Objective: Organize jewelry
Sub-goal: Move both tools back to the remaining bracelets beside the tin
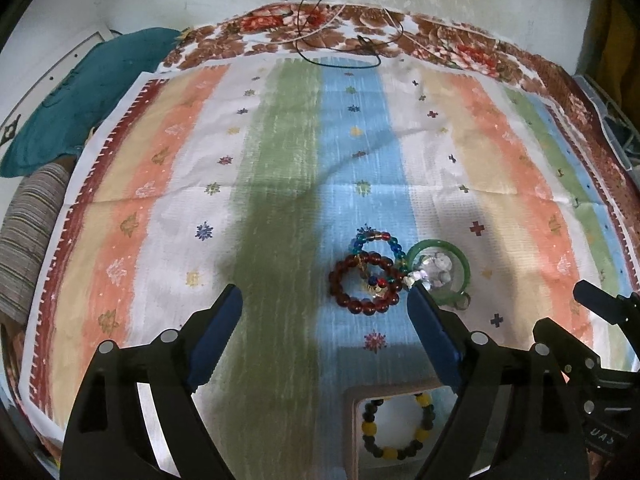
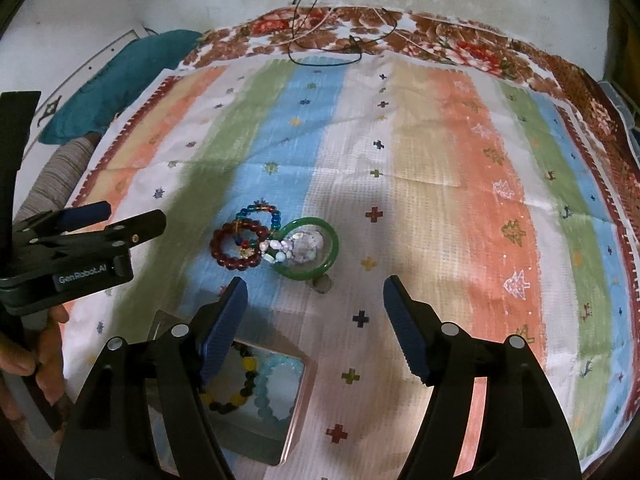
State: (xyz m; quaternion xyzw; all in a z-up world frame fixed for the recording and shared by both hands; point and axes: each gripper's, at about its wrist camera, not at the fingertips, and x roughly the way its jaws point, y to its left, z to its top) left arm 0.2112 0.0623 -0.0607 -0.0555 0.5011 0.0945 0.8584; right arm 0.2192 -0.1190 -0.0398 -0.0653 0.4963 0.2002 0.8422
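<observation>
A pile of jewelry lies on the striped cloth: a dark red bead bracelet (image 1: 366, 284) (image 2: 237, 249), a blue-green bead bracelet (image 1: 376, 242) (image 2: 258, 216), a green bangle (image 1: 440, 270) (image 2: 310, 249) and a white shell-bead piece (image 1: 434, 268) (image 2: 294, 250). A small square box (image 1: 352, 432) (image 2: 296, 412) holds a yellow-and-black bead bracelet (image 1: 396, 426) (image 2: 236, 384) and a pale blue one (image 2: 272, 392). My left gripper (image 1: 326, 296) is open just short of the pile. My right gripper (image 2: 316, 288) is open, near the bangle, above the box.
A striped cloth (image 1: 280, 160) (image 2: 440, 160) covers a floral sheet (image 1: 440, 36). A teal cloth (image 1: 80, 92) and a striped cushion (image 1: 28, 240) lie at the left. Thin cords (image 1: 340, 52) lie at the far edge. A small ring (image 2: 322, 283) lies by the bangle.
</observation>
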